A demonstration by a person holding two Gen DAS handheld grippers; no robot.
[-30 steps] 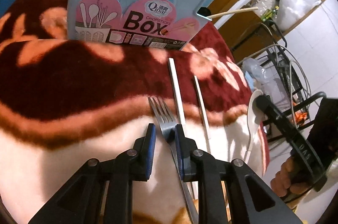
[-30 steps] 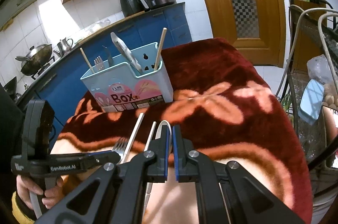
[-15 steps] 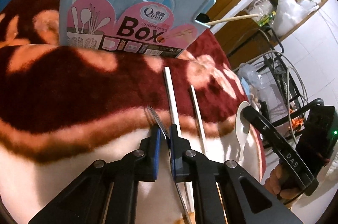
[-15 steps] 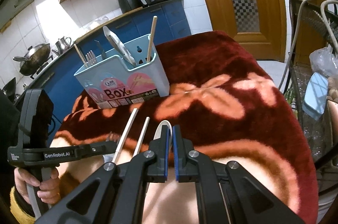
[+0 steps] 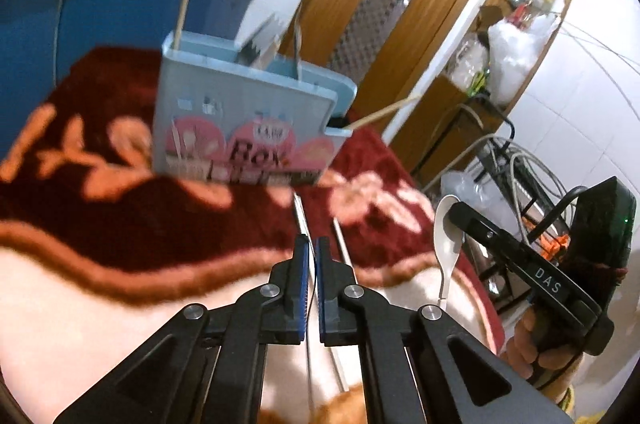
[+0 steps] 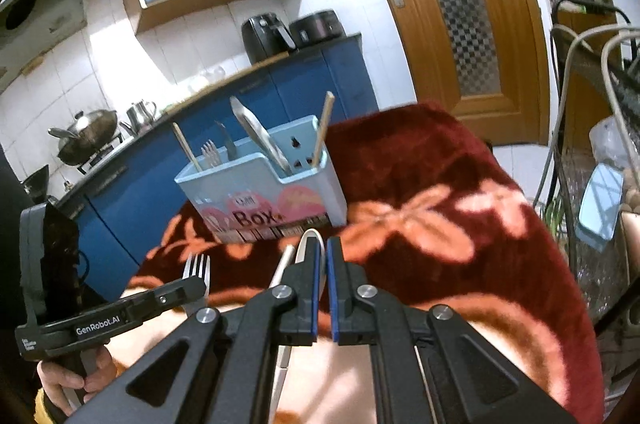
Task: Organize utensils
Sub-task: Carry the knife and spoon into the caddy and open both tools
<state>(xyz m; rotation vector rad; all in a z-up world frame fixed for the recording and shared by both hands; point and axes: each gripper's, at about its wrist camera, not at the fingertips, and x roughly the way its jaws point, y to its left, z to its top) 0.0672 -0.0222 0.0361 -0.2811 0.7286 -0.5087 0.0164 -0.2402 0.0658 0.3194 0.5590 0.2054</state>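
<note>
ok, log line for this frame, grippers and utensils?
left hand-held gripper: shut on fork | right hand-held gripper: shut on white spoon | two white chopsticks: on cloth | utensil box: upright, ahead

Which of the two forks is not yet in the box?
The fork clamped in the left gripper, tines up above the blanket; the other fork stands inside the blue box.
</note>
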